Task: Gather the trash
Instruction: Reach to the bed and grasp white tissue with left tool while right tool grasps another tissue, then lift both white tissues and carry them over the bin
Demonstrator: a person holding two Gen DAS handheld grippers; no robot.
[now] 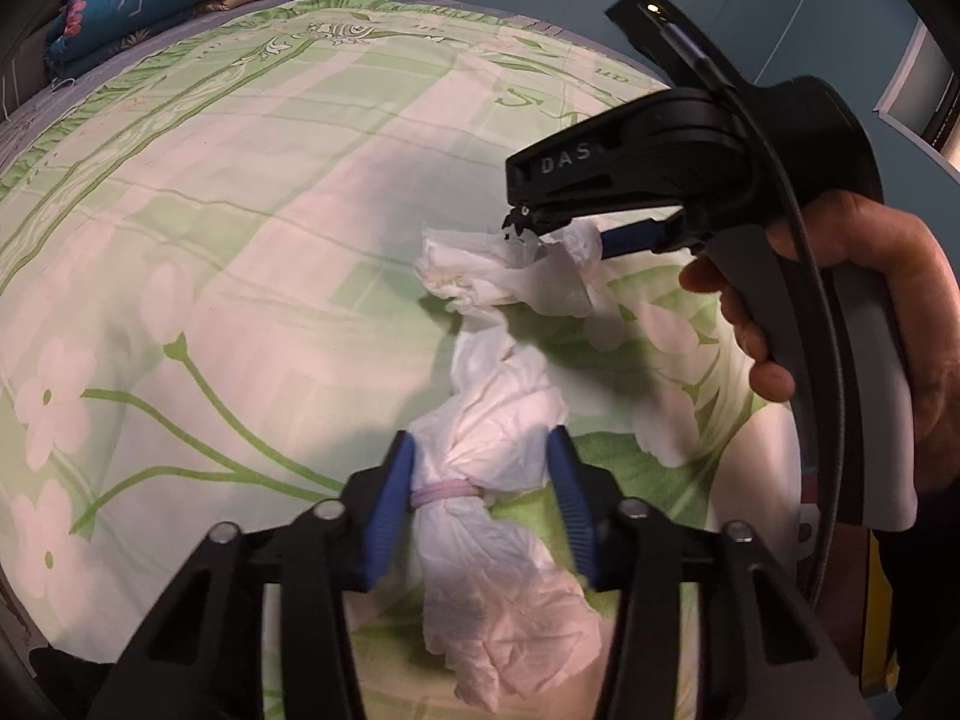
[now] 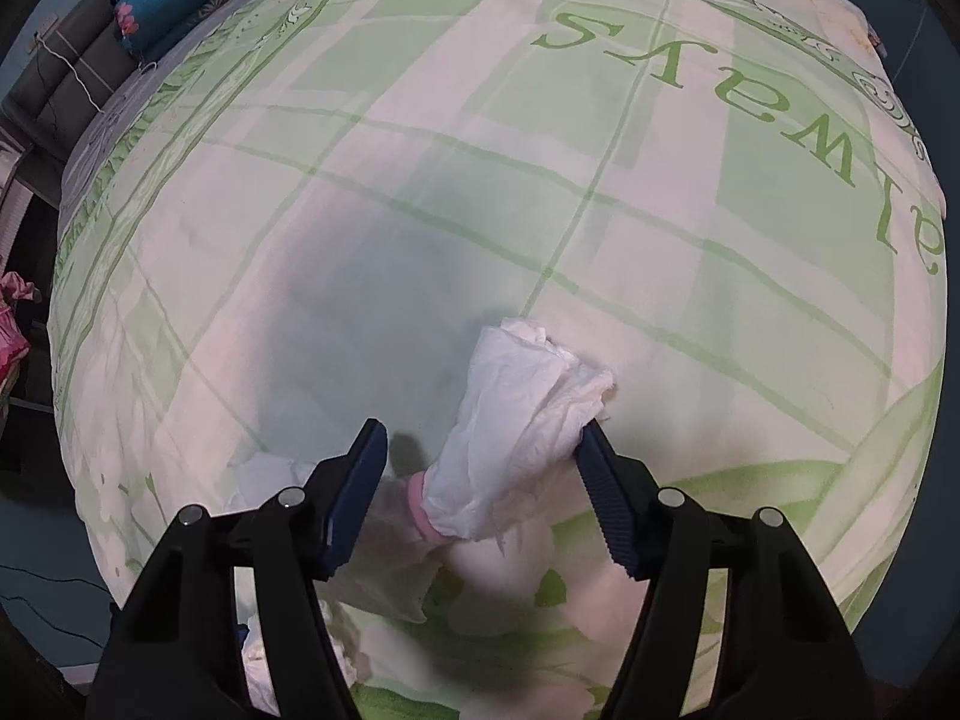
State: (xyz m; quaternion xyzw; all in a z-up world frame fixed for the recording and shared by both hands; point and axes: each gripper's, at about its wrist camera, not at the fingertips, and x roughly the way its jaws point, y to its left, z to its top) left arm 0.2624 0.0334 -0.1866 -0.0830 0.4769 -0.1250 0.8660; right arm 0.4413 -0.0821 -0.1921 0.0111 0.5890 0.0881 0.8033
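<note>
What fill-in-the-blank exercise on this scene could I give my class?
1. The white tissue is tied with a ___ band.
2. The bedsheet bears the printed word ___.
3. The left gripper and the right gripper, each around the tissue, are both ___.
Missing words: pink; always; open.

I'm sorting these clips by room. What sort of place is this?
Most likely a bedroom. The work surface is a bed with a green floral sheet printed with "always", and folded quilts are stacked at its far end. Crumpled white tissues lie on it.
</note>
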